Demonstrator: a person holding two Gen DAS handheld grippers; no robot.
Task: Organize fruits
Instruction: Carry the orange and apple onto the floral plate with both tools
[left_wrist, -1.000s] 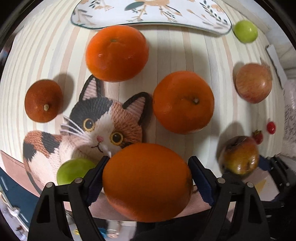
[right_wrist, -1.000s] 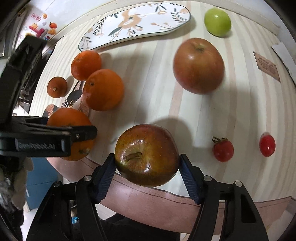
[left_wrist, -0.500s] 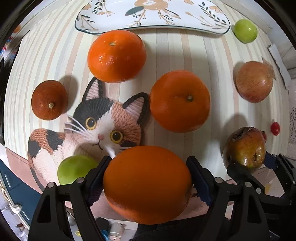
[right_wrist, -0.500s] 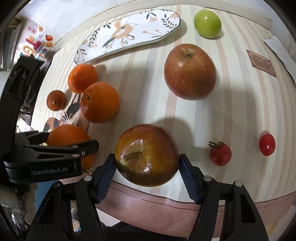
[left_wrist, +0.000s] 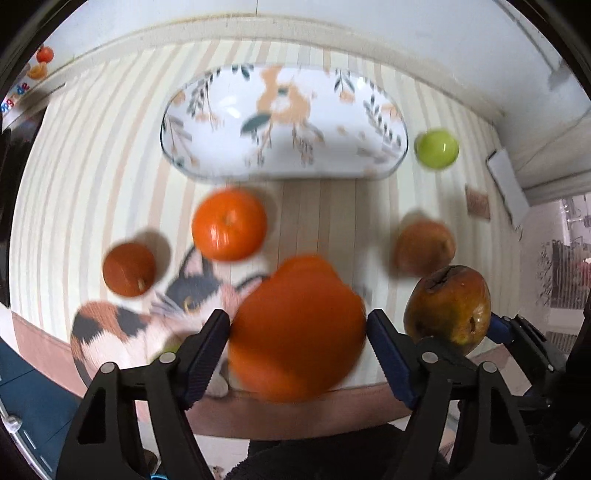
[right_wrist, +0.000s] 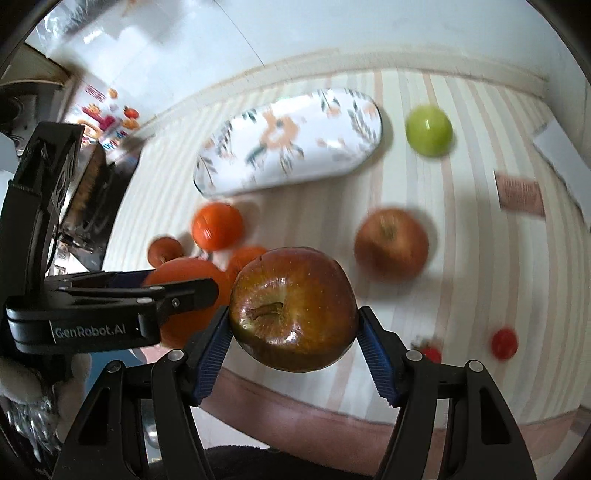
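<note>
Left gripper (right_wrist: 184, 291) – marked "GenRobot.AI" – clamps orange (left_wrist: 297, 328).

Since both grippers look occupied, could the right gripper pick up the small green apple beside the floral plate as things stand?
Probably not: the right gripper is shut on a dark red apple, so it cannot grasp the small green apple.

Striped tablecloth (left_wrist: 92, 177), white wall (left_wrist: 332, 14), magnet-covered fridge (right_wrist: 99, 114)

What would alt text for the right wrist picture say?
A dark red apple is clamped between the blue-padded fingers of the right gripper, above a striped table. Beyond lie a floral white oval plate, oranges, a green apple and cherry tomatoes.
</note>
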